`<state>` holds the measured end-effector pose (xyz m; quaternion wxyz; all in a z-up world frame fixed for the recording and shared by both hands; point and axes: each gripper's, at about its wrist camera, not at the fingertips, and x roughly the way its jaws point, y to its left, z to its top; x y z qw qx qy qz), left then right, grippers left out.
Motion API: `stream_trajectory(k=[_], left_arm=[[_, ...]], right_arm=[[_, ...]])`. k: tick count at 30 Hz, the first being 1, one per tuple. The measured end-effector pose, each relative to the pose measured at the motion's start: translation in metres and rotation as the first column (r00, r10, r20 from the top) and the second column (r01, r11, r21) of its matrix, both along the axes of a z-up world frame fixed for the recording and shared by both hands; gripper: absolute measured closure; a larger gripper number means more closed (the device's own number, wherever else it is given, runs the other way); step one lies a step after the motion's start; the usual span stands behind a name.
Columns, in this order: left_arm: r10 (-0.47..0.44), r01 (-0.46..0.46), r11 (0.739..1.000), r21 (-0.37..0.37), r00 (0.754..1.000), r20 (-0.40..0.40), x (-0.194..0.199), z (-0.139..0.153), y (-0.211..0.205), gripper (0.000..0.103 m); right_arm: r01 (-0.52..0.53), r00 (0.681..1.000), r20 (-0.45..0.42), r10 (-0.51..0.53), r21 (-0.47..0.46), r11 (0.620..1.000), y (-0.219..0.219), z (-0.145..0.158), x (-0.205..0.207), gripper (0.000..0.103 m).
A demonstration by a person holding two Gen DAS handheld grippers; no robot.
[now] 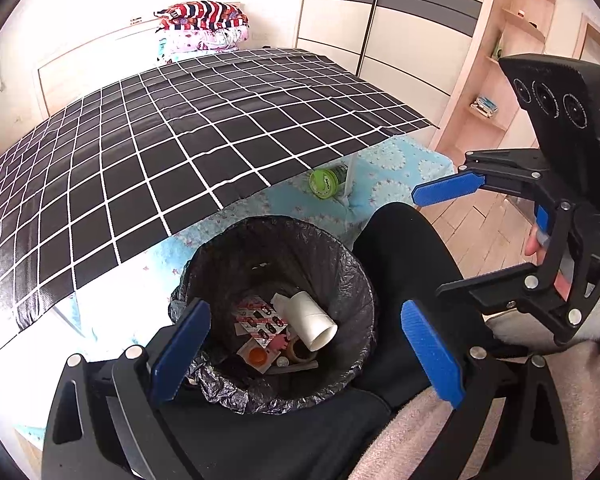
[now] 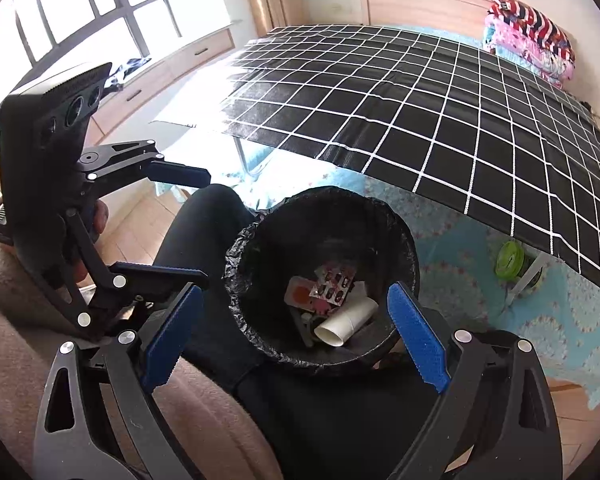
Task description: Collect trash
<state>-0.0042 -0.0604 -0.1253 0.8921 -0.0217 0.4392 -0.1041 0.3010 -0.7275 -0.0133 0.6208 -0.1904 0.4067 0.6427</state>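
The round bin [image 1: 276,312], lined with a crinkled black plastic bag, stood on the floor by the person's knee and held a white paper cup [image 1: 312,320] and blister packs [image 1: 260,318], while the left gripper [image 1: 304,354] and right gripper [image 2: 294,336] hovered above it, ribbed blue fingers apart and empty, beside the glossy black grid-patterned tablecloth [image 1: 172,136].

A desk [image 1: 160,152] covered by a black cloth with a white grid [image 2: 440,120] stands over a light blue patterned bed sheet [image 1: 384,184]. Folded striped and pink bedding [image 1: 202,26] is stacked at the far end, by the headboard. Beneath the desk's edge, a green-lidded container [image 1: 325,182] lies on its side on the sheet, beside a desk leg [image 2: 528,276].
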Motion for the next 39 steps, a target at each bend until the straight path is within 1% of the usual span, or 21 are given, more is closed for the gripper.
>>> stream_trajectory(k=[39], left_arm=[[0.02,-0.02,1.0,0.012,1.0,-0.007,0.0013,0.0,0.0034,0.01]], right_arm=[[-0.003,1.0,0.001,0.003,0.007,1.0,-0.0033,0.003,-0.0001,0.009]])
